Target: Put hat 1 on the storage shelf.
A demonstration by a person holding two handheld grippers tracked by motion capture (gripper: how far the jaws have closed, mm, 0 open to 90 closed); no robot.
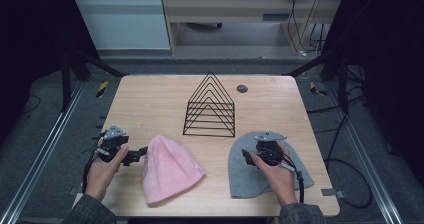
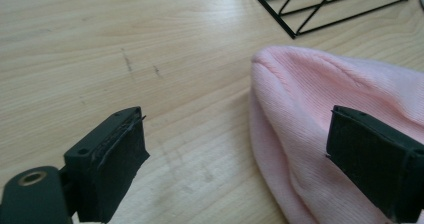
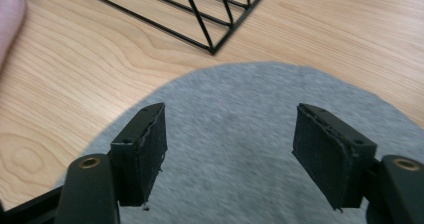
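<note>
I see my left gripper [image 1: 134,155], wide open and empty, at lower left just beside the pink hat [image 1: 167,169]; right gripper [image 1: 248,156], open too, hovers over the grey hat [image 1: 240,176].

Dim surroundings, evenly lit tabletop, soft focus

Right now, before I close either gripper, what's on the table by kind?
Beanies: 2, a pink beanie and a grey beanie
Wire racks: 1, the black wire rack
Total: 3
</note>
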